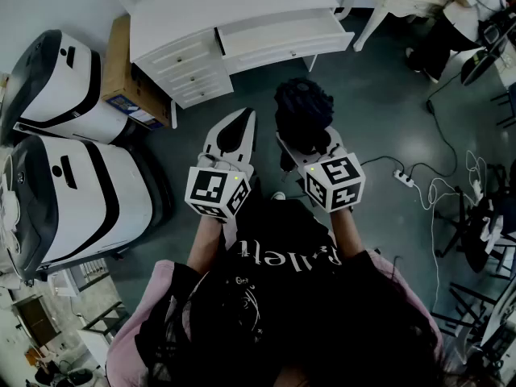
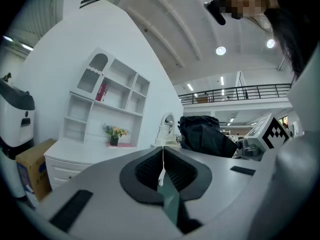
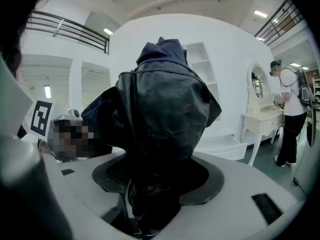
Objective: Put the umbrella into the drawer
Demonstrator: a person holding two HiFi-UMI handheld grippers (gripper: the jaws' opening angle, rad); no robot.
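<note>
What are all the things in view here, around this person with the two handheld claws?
Umbrella: one, black, folded, held up before the desk.
Desk: one, white, by the wall, its drawer pulled open.
Cardboard box: one, brown, beside the desk's left end.
Large machines: two, white and black, far left.
Power strip: one, white, with cables, on the floor at right.
Flowers: one small bunch, yellowish, on the desk top.
Another person: one, white top, beside a second white table.
Left gripper: grey, shut, empty.
Right gripper: grey, closed on the umbrella.
</note>
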